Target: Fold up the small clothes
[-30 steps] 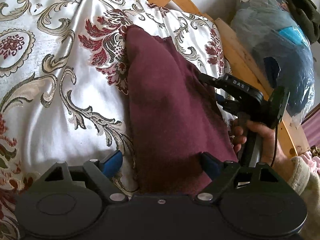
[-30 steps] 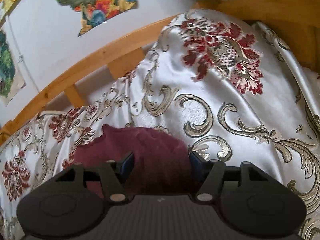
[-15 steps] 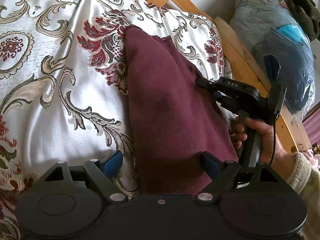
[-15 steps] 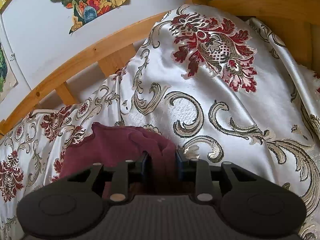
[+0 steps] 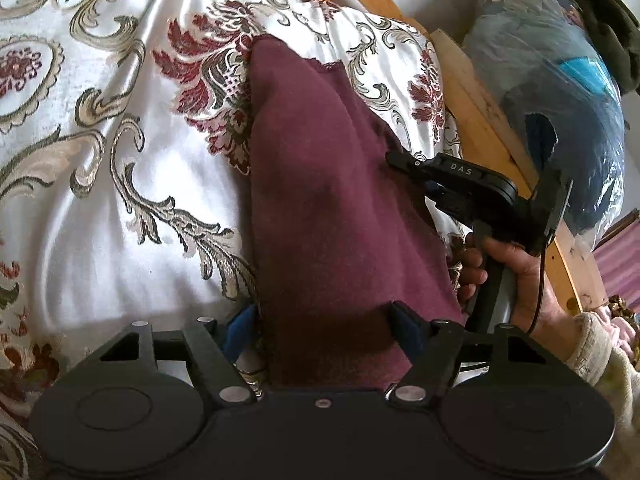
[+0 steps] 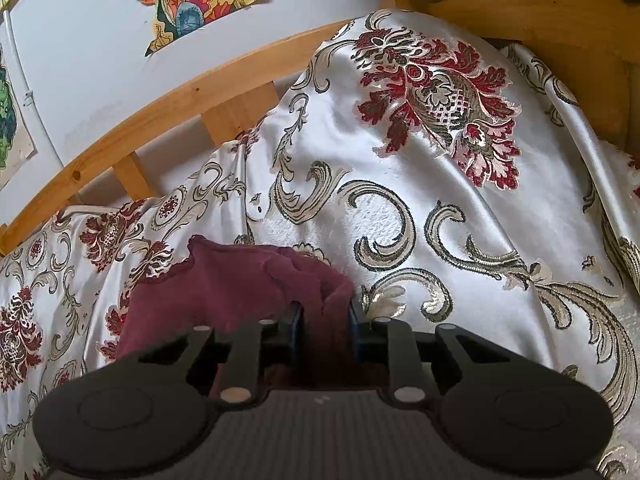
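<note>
1. The bedspread (image 5: 100,208), white satin with red and gold scrolls, carries the task's thing: a maroon garment (image 5: 328,208) lying flat as a long strip, its far end near the wooden bed frame (image 5: 476,128).
2. The left gripper (image 5: 320,332) sits low at the garment's near end, pointed down along it. Its jaws have just been closing in but stand wide – the cloth lies between them and the pads are not yet pressing it.
3. The right gripper (image 6: 323,330), seen from the left wrist as a black tool at the garment's right edge, has just been closing too; its jaws have pinched a bunched ridge of the maroon cloth.
4. A hand (image 5: 516,276) with a cream cuff holds that tool's handle, tilted down toward the bed.
5. The step in hand looks like gripping two edges for a fold – next, the left must finish its pinch before either lifts.
</note>
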A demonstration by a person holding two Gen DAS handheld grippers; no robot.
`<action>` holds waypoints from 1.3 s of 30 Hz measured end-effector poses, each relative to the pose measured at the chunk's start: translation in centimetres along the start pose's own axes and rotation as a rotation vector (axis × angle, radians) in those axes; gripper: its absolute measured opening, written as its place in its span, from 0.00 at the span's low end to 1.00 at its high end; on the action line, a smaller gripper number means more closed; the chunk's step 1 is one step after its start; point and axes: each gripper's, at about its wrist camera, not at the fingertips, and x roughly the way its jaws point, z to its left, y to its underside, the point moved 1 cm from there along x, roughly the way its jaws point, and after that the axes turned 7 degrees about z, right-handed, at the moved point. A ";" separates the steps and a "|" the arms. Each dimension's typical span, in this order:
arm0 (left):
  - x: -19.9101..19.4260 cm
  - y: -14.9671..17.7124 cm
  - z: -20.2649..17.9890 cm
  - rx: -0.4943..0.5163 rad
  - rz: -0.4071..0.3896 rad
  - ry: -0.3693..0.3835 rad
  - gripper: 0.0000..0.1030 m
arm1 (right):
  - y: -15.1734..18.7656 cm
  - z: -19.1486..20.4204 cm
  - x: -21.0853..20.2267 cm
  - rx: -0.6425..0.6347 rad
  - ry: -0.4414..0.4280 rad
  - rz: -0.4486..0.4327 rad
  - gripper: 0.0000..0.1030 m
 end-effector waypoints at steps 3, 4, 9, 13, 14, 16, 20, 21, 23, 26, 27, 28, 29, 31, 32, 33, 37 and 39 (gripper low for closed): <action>0.0 0.0 0.1 -0.003 0.008 0.012 0.65 | 0.0 0.1 -0.2 -0.007 -0.001 -0.005 0.21; -0.1 0.0 0.1 -0.001 0.008 0.010 0.62 | 0.0 0.2 -0.3 -0.013 0.001 -0.008 0.19; -0.4 -0.2 -0.8 0.043 -0.003 -0.021 0.51 | 0.0 1.2 -1.0 -0.057 0.023 -0.032 0.16; -1.3 0.0 -3.2 0.167 -0.051 -0.091 0.46 | -0.4 2.7 -2.6 -0.115 0.020 -0.083 0.14; -1.5 0.0 -3.7 0.195 -0.061 -0.106 0.46 | -0.6 3.2 -3.1 -0.130 0.012 -0.097 0.14; -2.0 -0.1 -4.5 0.237 -0.078 -0.138 0.46 | -1.0 4.1 -4.0 -0.158 -0.001 -0.124 0.14; -3.4 -0.8 -5.1 0.280 -0.134 -0.198 0.45 | -1.8 6.3 -5.2 -0.203 -0.042 -0.167 0.13; -3.9 -1.1 -5.2 0.292 -0.156 -0.213 0.45 | -2.1 7.0 -5.4 -0.212 -0.058 -0.181 0.13; -4.8 -1.8 -5.1 0.312 -0.196 -0.238 0.45 | -2.9 8.2 -5.4 -0.230 -0.081 -0.203 0.13; -6.3 -3.2 -4.2 0.303 -0.251 -0.267 0.45 | -4.8 10.2 -4.4 -0.246 -0.114 -0.223 0.13; -6.8 -3.8 -3.6 0.289 -0.266 -0.275 0.45 | -5.4 10.8 -3.9 -0.248 -0.122 -0.224 0.13; -7.5 -4.4 -2.8 0.265 -0.283 -0.284 0.45 | -6.1 11.5 -3.2 -0.253 -0.131 -0.223 0.13; -8.0 -4.9 -2.3 0.241 -0.300 -0.294 0.45 | -6.7 12.0 -2.6 -0.260 -0.136 -0.221 0.13; -9.1 -5.9 -1.0 0.186 -0.335 -0.316 0.45 | -7.7 13.8 -1.1 -0.289 -0.147 -0.216 0.13; -9.6 -6.4 -0.4 0.162 -0.353 -0.328 0.45 | -8.2 14.8 -0.3 -0.306 -0.154 -0.213 0.13; -10.0 -6.7 0.1 0.147 -0.368 -0.336 0.45 | -8.5 15.6 0.4 -0.322 -0.161 -0.211 0.13; -10.8 -7.5 1.6 0.122 -0.395 -0.383 0.45 | -9.0 18.7 3.3 -0.385 -0.147 -0.195 0.13; -10.3 -7.7 2.2 0.112 -0.384 -0.399 0.45 | -9.0 19.4 4.8 -0.392 -0.125 -0.174 0.13</action>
